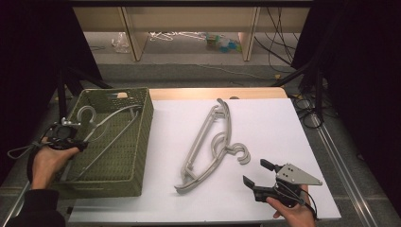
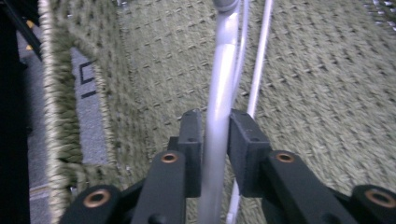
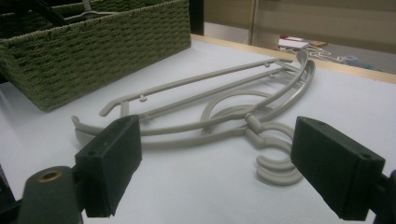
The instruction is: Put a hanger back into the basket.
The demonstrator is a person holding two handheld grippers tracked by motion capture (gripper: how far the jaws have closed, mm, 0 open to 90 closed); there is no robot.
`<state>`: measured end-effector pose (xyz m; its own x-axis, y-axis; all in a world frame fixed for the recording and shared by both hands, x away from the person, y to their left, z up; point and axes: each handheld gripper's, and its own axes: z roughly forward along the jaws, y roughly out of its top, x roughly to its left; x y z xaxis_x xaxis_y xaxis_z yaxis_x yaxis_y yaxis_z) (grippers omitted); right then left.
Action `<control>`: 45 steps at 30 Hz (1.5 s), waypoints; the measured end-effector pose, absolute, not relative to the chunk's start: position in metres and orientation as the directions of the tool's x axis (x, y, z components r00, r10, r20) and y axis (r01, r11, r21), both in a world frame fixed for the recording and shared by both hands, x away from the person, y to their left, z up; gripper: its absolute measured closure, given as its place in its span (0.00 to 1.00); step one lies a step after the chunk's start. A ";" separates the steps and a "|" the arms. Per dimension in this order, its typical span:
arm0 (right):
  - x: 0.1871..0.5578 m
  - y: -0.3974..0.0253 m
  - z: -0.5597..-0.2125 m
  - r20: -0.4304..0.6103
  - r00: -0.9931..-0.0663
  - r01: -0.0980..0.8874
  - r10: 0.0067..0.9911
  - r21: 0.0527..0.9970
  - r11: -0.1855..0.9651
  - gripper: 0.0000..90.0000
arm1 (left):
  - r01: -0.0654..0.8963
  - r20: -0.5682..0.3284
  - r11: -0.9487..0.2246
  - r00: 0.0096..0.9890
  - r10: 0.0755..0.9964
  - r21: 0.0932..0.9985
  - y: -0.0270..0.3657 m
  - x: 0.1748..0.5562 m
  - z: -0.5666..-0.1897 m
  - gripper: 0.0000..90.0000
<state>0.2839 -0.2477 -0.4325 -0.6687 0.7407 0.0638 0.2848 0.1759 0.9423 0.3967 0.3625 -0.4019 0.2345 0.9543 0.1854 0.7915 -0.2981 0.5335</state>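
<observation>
The left tongs are clamped on a grey plastic hanger that lies slanted inside the green woven basket, at the left of the white desk. The right tongs stand wide open and hold nothing, near the hooks of two more grey hangers stacked mid-desk.

Left tool clamps grey hanger (above green basket).
</observation>
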 end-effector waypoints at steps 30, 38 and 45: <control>0.283 -0.248 -0.432 0.069 -0.667 0.290 0.742 0.942 0.172 0.19 | 0.579 0.069 -0.338 0.435 0.898 0.742 0.302 0.374 -0.343 0.39; 0.282 -0.250 -0.430 0.049 -0.662 0.294 0.748 0.935 0.199 0.19 | 0.517 -0.024 -0.285 0.512 0.859 0.807 0.258 0.369 -0.340 0.34; 0.283 -0.250 -0.430 0.051 -0.665 0.286 0.745 0.939 0.191 0.19 | 0.471 -0.047 -0.295 0.589 0.807 0.831 0.217 0.361 -0.345 0.31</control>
